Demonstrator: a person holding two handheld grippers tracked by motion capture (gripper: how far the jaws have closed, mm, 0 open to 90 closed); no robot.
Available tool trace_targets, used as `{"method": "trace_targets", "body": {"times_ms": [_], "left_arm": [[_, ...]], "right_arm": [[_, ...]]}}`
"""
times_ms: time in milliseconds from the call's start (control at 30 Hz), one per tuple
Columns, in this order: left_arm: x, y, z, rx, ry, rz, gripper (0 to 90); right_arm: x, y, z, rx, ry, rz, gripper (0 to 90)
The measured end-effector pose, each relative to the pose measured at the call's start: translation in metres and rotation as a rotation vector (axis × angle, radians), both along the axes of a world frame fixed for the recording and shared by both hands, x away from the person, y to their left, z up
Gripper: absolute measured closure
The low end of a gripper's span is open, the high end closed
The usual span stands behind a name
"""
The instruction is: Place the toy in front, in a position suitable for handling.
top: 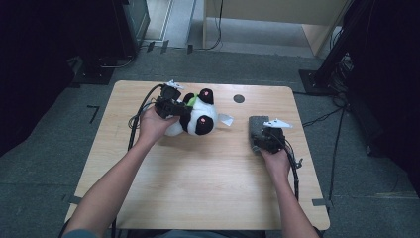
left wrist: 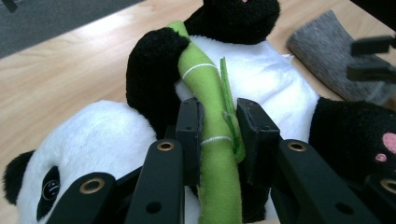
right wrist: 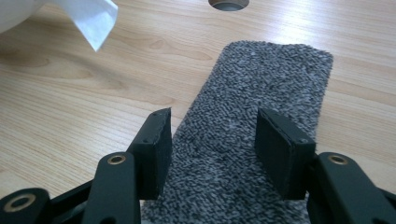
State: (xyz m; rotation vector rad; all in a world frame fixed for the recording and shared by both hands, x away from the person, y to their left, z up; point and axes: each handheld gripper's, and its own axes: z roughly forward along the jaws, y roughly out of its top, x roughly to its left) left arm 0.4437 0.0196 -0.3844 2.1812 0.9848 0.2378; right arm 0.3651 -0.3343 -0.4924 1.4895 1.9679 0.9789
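A black-and-white panda plush [top: 198, 116] lies on the wooden table [top: 198, 188], left of centre at the back. It hugs a green bamboo stalk [left wrist: 212, 116]. My left gripper [left wrist: 218, 112] is shut on that stalk, one pad on each side, and reaches in from the plush's left [top: 173, 106]. A grey knitted cloth [right wrist: 271, 74] lies flat to the right of the plush [top: 257, 124]. My right gripper [right wrist: 212, 130] hovers low over the cloth's near end [top: 265, 136], open, with the cloth beneath the gap between the pads.
The plush's white label [top: 225, 119] sticks out toward the cloth. A round cable hole [top: 238, 98] sits near the table's back edge. Black cables trail off the table's left and right sides. Dark stands and cabinets surround the table on the grey floor.
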Motion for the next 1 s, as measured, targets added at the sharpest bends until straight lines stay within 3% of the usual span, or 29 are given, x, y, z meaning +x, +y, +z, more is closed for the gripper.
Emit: {"method": "trace_targets", "body": {"times_ms": [100, 167, 267, 433, 467, 567, 733, 1000], "left_arm": [[-0.023, -0.002, -0.004, -0.012, 0.013, 0.002, 72.0], [-0.028, -0.001, -0.005, -0.017, 0.017, 0.003, 71.9], [-0.053, -0.001, -0.012, -0.059, 0.027, 0.016, 71.8], [-0.076, -0.005, -0.021, -0.076, 0.005, 0.02, 71.8], [-0.083, -0.008, -0.026, -0.082, 0.039, 0.007, 71.8], [-0.089, -0.011, -0.029, -0.083, 0.051, -0.004, 71.8], [-0.101, -0.02, -0.034, -0.126, 0.062, -0.022, 71.4], [-0.112, -0.03, -0.042, -0.169, 0.054, -0.021, 69.8]], "right_arm": [[0.0, 0.003, 0.0, -0.001, 0.006, -0.007, 46.1], [0.001, 0.004, 0.0, -0.005, 0.006, -0.008, 46.1], [0.001, 0.005, 0.001, -0.002, -0.002, -0.025, 43.5], [0.004, 0.007, -0.003, -0.019, 0.003, -0.038, 41.5], [0.004, 0.008, -0.004, -0.026, 0.007, -0.041, 41.2], [0.006, 0.01, -0.006, -0.036, 0.011, -0.048, 39.8], [0.011, 0.012, -0.014, -0.067, 0.021, -0.067, 37.4], [0.013, 0.017, -0.025, -0.184, 0.001, -0.07, 38.3]]}}
